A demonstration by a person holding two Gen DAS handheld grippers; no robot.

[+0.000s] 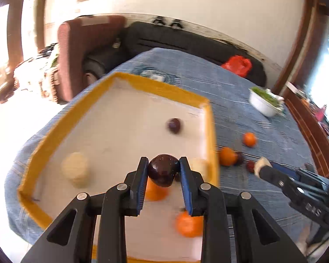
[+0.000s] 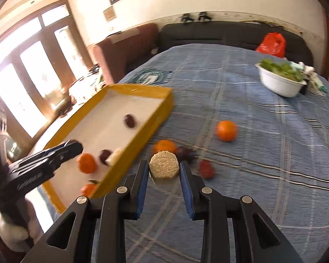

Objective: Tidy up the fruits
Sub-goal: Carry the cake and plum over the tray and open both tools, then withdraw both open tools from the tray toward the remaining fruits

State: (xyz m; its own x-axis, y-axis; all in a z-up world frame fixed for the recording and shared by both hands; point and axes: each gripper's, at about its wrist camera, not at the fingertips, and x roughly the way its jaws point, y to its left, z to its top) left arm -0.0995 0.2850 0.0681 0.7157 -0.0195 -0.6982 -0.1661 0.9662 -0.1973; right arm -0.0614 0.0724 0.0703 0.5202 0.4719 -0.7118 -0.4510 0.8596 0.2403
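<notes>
My left gripper (image 1: 163, 164) is shut on a dark plum (image 1: 163, 173) and holds it above the yellow-rimmed tray (image 1: 54, 135). In the tray lie another plum (image 1: 174, 125), two oranges (image 1: 189, 224) and two pale round slices (image 1: 75, 169). My right gripper (image 2: 163, 166) is shut on a pale round slice (image 2: 163, 164) over the blue cloth, just right of the tray (image 2: 162, 107). On the cloth ahead lie two oranges (image 2: 226, 130), a dark plum (image 2: 185, 152) and a red fruit (image 2: 206, 169).
A white bowl of greens (image 2: 278, 81) stands at the far right of the blue-clothed table (image 2: 263, 153). A red plastic bag (image 2: 272, 43) lies at the far edge. A dark sofa and a brown armchair stand behind the table.
</notes>
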